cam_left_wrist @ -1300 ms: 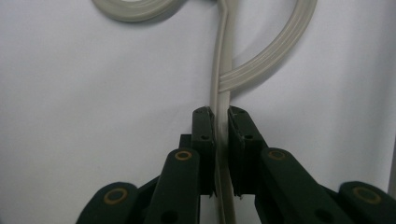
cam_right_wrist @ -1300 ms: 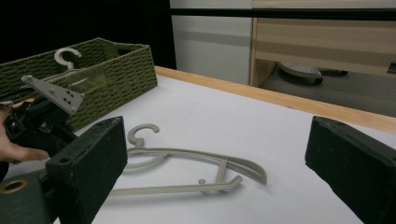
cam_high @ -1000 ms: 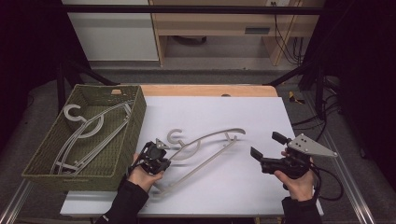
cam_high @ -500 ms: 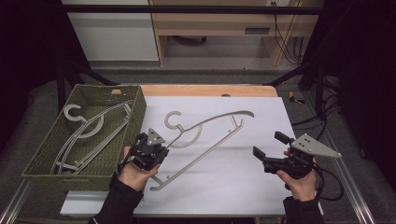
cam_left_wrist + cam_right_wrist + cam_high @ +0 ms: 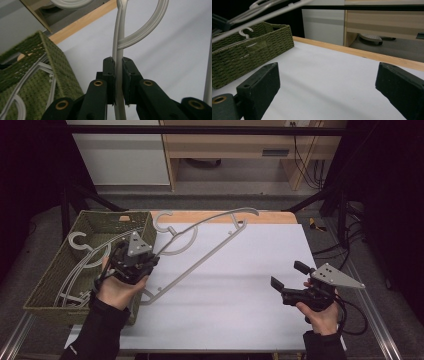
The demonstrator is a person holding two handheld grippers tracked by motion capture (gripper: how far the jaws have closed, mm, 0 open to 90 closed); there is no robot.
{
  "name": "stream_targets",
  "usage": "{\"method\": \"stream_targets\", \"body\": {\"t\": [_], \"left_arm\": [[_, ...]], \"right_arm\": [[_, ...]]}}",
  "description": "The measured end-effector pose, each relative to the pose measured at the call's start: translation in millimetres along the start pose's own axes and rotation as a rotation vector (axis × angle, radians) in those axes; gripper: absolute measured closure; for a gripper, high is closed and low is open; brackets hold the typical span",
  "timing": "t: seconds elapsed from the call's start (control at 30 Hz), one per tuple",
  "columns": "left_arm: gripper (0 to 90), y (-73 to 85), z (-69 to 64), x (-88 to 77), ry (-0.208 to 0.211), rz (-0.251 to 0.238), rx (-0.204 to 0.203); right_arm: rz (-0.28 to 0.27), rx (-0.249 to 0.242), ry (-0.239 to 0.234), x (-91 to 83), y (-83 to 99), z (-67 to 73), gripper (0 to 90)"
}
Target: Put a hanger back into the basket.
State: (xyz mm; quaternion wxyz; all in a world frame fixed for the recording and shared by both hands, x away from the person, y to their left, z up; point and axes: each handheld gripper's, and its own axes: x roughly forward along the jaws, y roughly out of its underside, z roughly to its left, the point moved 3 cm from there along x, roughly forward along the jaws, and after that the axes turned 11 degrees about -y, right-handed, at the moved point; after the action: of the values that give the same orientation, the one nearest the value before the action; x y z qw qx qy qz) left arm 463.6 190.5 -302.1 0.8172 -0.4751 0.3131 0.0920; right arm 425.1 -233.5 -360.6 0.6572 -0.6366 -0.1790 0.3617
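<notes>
**A:** Status on the left?

**B:** My left gripper [image 5: 146, 261] is clamped on the pale grey plastic clothes hanger [image 5: 202, 247]. In the left gripper view both black pads [image 5: 109, 75] press on the hanger's thin bar, with the hook loop [image 5: 147, 27] curving off just above them, top centre of that frame.

**A:** Where's the hanger in the high view?

**B:** Left of centre, running diagonally. Low end sits beside my left hand [image 5: 117, 287], the far end reaches the upper middle of the frame over the light wooden table edge [image 5: 280, 216]. It's tilted, held up off the white table top [image 5: 240, 285]; I can't tell whether the low corner touches the surface.

**A:** Basket?

**B:** Green woven rectangular basket [image 5: 55, 280] at the left of the high view, just beside my left hand. More grey hangers [image 5: 82, 247] lie inside it. In the left gripper view its corner shows at the lower left.

**A:** Right side?

**B:** My right gripper [image 5: 286, 275] is released, nothing in it. It's at the lower right of the high view, above the white top, well apart from the hanger. In the right gripper view the two jaws stand wide at the bottom corners with bare table between them; basket at the left of that frame.
</notes>
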Motion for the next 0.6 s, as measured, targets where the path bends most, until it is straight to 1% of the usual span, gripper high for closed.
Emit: {"method": "stream_targets", "body": {"t": [0.03,0.1,0.13,0.2,0.23,0.3,0.37,0.53,0.57,0.6], "left_arm": [[82.2,-0.6,4.1,-1.0,-0.011,-0.001,0.003],[82.2,-1.7,15.6,-3.4,-0.028,0.002,-0.006],[82.3,-2.1,20.2,-3.9,-0.035,0.001,-0.002],[82.3,-2.4,30.1,-3.9,-0.039,0.003,-0.009],[82.2,-2.4,35.1,-3.2,-0.042,-0.001,-0.004],[82.3,-1.7,44.5,-1.1,-0.039,0.011,-0.006],[82.2,-0.4,54.0,2.7,-0.037,0.020,-0.016],[82.2,2.1,79.4,8.4,-0.069,0.031,-0.045],[82.2,2.5,84.0,9.0,-0.077,0.026,-0.057],[82.2,3.1,89.2,9.3,-0.086,0.028,-0.057]], "right_arm": [[0.000,-0.001,0.002,0.6,0.3,-0.3,5.7],[0.008,-0.002,0.003,0.9,1.0,-0.7,5.6],[0.004,0.000,0.003,1.7,1.3,-0.7,5.7],[0.010,-0.002,0.006,2.2,1.7,-0.9,5.5],[0.012,-0.003,0.006,2.6,1.9,-0.9,5.5],[0.015,-0.002,0.003,3.2,2.5,-1.1,5.5],[0.014,0.000,0.004,4.2,2.9,-1.1,5.4],[0.019,-0.001,0.005,4.1,3.4,-2.1,5.4],[0.018,0.000,0.009,4.4,3.6,-2.6,5.4],[0.018,0.004,0.006,4.4,3.9,-2.7,5.4]]}}
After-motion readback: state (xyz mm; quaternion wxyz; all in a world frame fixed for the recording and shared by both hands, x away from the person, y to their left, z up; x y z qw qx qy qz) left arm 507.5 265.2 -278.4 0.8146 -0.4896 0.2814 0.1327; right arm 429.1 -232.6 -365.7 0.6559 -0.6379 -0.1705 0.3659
